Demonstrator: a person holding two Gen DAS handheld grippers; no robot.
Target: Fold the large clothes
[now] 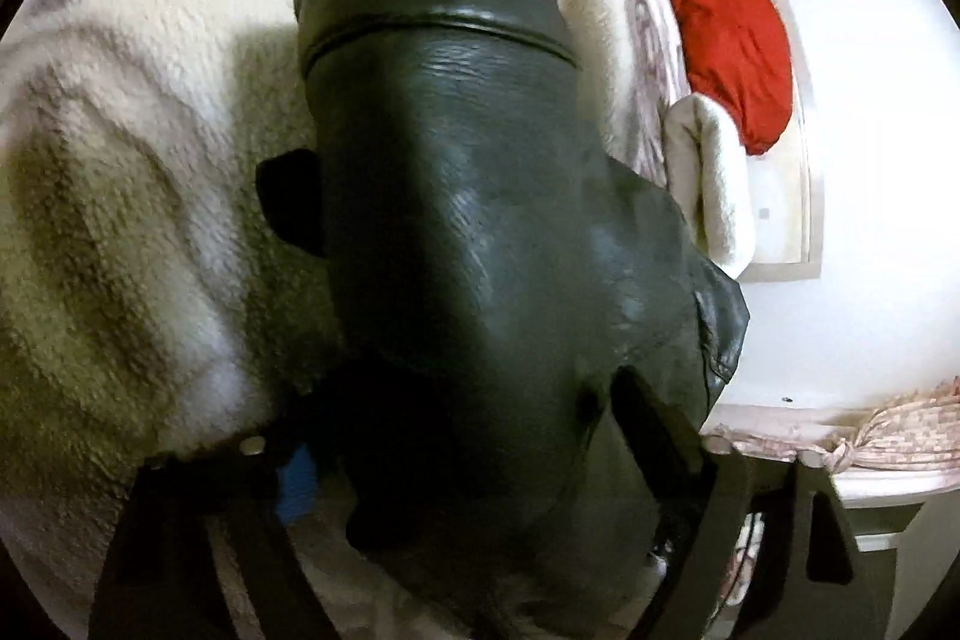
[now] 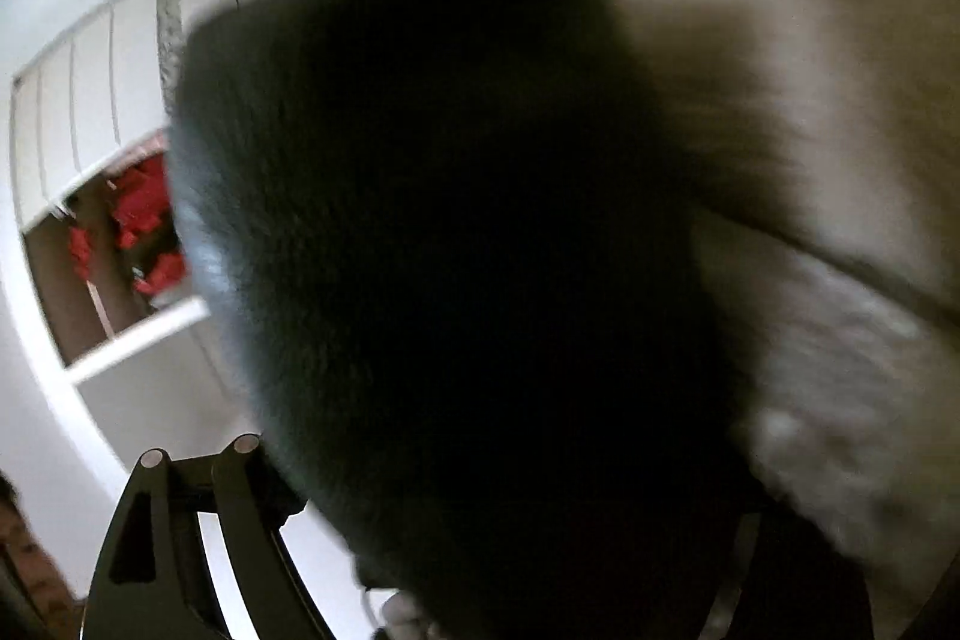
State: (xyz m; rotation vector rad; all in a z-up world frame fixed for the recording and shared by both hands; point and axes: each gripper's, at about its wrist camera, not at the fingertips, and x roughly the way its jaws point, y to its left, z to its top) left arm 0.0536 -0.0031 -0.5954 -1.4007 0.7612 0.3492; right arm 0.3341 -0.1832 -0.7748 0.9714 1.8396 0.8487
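Dark leather jacket [image 1: 456, 196] bunched between both grippers' jaws above the plush blanket [image 1: 120, 172] — whether the jaws pinch it cannot be told. Risk: the heavy, slick leather slips free, undoing the fold.

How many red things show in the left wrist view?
1: a red cushion at upper right, beyond the fluffy blanket and the dark leather garment. Others may be hidden behind the garment.
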